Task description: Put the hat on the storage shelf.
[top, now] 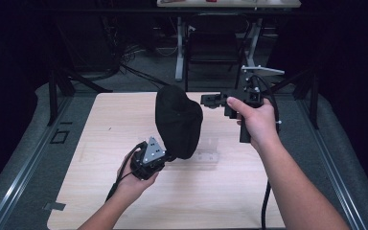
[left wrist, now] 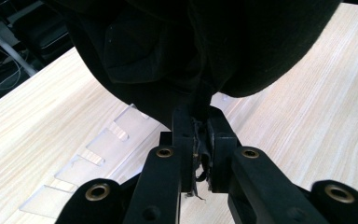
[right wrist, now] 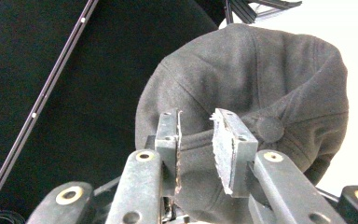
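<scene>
High view: pale wood table (top: 100, 143), dark room.

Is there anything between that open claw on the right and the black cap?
Nothing: in the high view, bare air separates the right gripper from the cap, held up by the left gripper.

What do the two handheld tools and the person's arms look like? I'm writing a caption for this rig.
Both tools are black. The left tool carries a grey three-cornered plate on top, and a black cable trails from it. The right tool trails a black cable too. Seen close, its pads look worn and frayed at the edges, with brass-coloured rivets on the arms behind. Both forearms are bare, no sleeves.
</scene>
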Demonstrator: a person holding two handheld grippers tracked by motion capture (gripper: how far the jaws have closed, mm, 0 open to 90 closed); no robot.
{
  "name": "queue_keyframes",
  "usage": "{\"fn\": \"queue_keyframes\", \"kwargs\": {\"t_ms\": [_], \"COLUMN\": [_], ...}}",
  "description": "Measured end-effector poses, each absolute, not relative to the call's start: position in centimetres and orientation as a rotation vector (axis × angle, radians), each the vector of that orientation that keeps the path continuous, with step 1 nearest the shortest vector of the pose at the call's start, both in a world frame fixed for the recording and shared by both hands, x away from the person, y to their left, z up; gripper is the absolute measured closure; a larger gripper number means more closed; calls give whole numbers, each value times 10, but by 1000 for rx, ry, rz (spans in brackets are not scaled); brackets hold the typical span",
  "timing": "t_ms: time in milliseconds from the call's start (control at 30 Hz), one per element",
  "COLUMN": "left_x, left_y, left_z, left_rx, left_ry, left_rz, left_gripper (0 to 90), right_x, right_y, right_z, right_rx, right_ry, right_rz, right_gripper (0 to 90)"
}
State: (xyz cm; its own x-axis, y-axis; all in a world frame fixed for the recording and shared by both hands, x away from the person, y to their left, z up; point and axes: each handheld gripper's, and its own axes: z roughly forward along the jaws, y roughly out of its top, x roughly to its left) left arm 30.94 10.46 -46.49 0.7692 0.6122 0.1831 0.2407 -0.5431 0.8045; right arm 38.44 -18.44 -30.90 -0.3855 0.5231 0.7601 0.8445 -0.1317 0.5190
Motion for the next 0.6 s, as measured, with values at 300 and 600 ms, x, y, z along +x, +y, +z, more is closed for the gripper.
{"fn": "queue_keyframes", "kwargs": {"t_ms": [300, 600], "left_x": [311, 313], "left_y": [111, 120], "left_z": [-469, -482], "left_rx": [2124, 2108], "left_ry": [658, 715], "left_rz": [561, 530], "left_gripper": [851, 849], "right_x": [384, 382], "right_y": [-186, -190], "right_z": [-312, -313], "right_rx": [-1545, -1552], "right_ry": [-1853, -1862], "right_rz": [-1516, -1511], "right_gripper": [709, 704]}}
